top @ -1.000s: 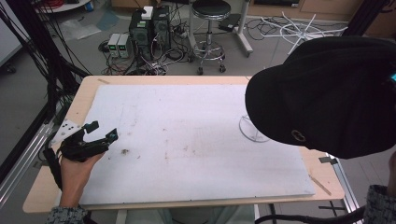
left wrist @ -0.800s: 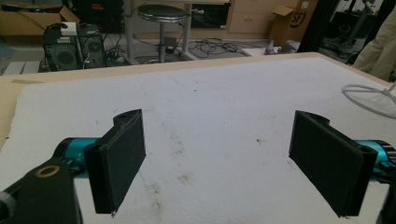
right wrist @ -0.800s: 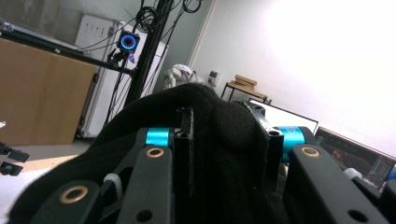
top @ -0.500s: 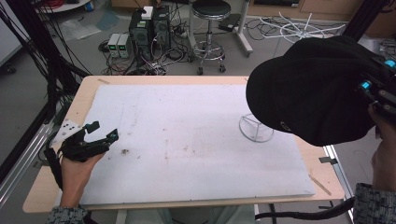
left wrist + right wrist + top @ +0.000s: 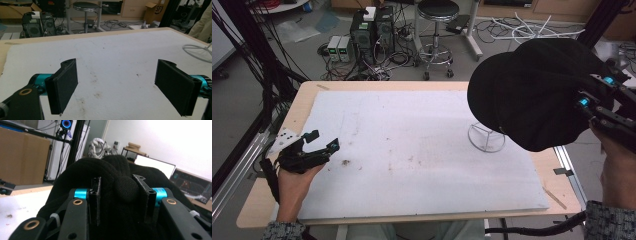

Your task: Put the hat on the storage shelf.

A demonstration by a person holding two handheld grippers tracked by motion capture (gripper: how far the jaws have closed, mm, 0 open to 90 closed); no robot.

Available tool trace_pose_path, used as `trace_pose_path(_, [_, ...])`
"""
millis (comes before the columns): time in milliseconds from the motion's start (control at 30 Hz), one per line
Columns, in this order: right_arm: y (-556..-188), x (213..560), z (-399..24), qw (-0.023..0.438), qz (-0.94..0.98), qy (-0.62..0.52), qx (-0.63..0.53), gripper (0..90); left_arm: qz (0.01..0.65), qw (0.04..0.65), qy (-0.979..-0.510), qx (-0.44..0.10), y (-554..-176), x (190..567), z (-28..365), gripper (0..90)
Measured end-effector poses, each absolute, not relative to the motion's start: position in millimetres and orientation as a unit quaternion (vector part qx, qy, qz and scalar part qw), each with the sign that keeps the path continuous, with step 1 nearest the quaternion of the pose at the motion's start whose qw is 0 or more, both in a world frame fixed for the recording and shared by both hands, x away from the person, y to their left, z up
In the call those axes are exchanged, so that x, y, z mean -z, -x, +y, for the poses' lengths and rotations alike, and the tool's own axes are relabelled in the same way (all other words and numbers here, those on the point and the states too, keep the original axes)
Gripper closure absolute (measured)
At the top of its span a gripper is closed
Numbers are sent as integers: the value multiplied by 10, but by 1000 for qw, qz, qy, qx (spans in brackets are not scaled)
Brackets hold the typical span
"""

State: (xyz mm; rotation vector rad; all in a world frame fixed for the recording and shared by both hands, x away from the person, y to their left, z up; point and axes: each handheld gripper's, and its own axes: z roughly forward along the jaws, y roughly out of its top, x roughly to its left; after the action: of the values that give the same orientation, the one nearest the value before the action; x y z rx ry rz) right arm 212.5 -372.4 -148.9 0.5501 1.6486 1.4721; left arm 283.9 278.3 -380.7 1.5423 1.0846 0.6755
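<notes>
A black knitted hat hangs in the air over the table's right side, held at its right edge by my right gripper, which is shut on it. In the right gripper view a fold of the hat is pinched between the jaws of my right gripper. Below the hat, a wire stand with a round base rests on the white foam board. At the board's left edge my left gripper rests low, open and empty. Its view shows the left gripper with jaws wide apart and the wire stand far right.
The wooden table edges the board on all sides. Small brown stains mark the board by the left gripper. Behind the table stand a stool, computer cases and loose cables on the floor.
The hat has shifted a little left and away, uncovering more of the wire stand. The right gripper and hand have come into view at the right edge. The left gripper has stayed put.
</notes>
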Motion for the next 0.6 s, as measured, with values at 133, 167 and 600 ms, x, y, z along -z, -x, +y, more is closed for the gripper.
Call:
trace_pose_path(133, [-2162, 1580, -3717, 418, 663, -232, -577, 592, 456, 540, -648, -284, -2841, 3808, 2778, 186])
trace_pose_path(167, [-2167, 1602, -3714, 416, 663, -234, -576, 589, 456, 539, -649, -284, -2840, 3808, 2778, 186])
trace_pose_path(600, [-2238, 1833, -3722, 421, 664, -246, -567, 560, 458, 536, -650, -284, -2844, 3820, 2783, 186])
